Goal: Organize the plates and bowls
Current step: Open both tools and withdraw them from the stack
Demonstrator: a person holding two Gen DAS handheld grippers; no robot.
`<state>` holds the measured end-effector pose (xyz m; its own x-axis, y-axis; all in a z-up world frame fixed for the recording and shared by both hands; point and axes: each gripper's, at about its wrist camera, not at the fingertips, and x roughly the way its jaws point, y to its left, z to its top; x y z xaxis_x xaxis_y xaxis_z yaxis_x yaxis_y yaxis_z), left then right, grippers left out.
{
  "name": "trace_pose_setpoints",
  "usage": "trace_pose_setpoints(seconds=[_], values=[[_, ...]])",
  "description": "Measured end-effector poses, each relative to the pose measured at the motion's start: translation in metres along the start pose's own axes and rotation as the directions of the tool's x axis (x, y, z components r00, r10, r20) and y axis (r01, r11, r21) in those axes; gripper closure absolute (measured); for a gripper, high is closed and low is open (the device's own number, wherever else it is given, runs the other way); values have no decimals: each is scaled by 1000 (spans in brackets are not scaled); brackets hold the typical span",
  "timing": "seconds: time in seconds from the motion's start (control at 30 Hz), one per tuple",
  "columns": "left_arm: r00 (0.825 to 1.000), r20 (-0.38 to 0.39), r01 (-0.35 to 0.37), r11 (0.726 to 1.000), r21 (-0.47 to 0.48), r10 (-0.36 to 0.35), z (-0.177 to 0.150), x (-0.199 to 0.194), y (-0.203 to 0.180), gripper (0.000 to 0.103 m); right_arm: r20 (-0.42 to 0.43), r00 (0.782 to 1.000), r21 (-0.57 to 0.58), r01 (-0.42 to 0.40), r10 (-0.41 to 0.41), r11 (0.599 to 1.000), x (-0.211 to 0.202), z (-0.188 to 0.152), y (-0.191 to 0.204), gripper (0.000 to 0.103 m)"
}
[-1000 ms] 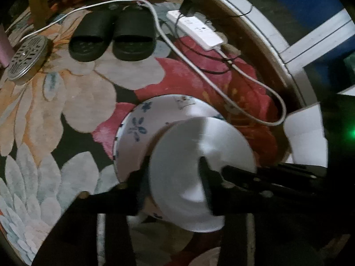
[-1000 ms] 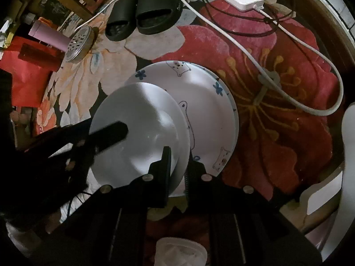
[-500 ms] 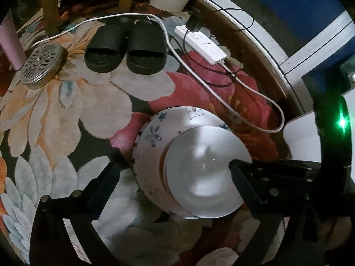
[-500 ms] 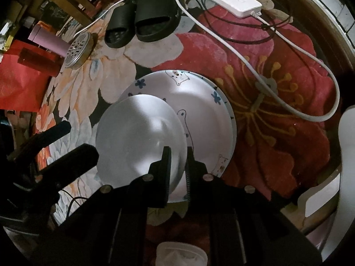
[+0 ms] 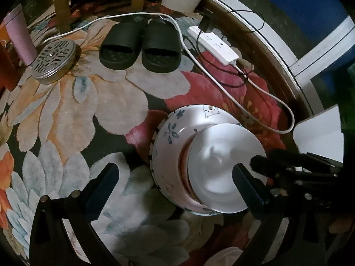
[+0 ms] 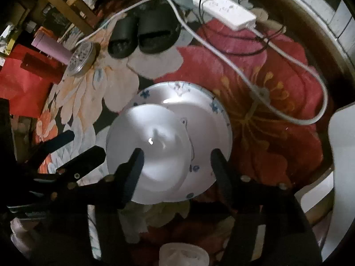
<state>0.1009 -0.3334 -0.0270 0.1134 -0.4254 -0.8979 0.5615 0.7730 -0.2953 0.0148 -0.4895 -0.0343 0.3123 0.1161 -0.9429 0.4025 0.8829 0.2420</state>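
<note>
Both sets of fingers spread wide and clamping nothing, left gripper [image 5: 175, 181] and right gripper [image 6: 177, 161] flanking the plain white plate [image 6: 148, 146] stacked off-centre on the flower-printed plate [image 6: 210, 115] on the floral rug [image 5: 84, 119], probably just released there.

A plain white plate [image 6: 150, 141] lies on a larger white plate with blue flower prints [image 6: 208, 119], offset toward its near-left, on the floral rug.
</note>
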Motion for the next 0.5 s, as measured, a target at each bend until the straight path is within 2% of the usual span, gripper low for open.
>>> trace_pose_setpoints(seconds=[0.07,0.23,0.3,0.5], values=[[1000,4,-1,1000,-1,1,0,-1,1,1,9,1000,1,8,-8,1000,-4,0,0,33],[1000,13,-11,1000,-9,11,0,-5,6,1,33,996,9,87,-87,996,-7,-1,-3,7],[1000,16,-21,1000,-14,21,-1,-6,8,1,35,994,20,100,-101,995,-7,-2,-4,3],[999,16,-37,999,-33,37,-7,-8,17,1,29,994,21,107,-107,994,-6,-4,3,3]])
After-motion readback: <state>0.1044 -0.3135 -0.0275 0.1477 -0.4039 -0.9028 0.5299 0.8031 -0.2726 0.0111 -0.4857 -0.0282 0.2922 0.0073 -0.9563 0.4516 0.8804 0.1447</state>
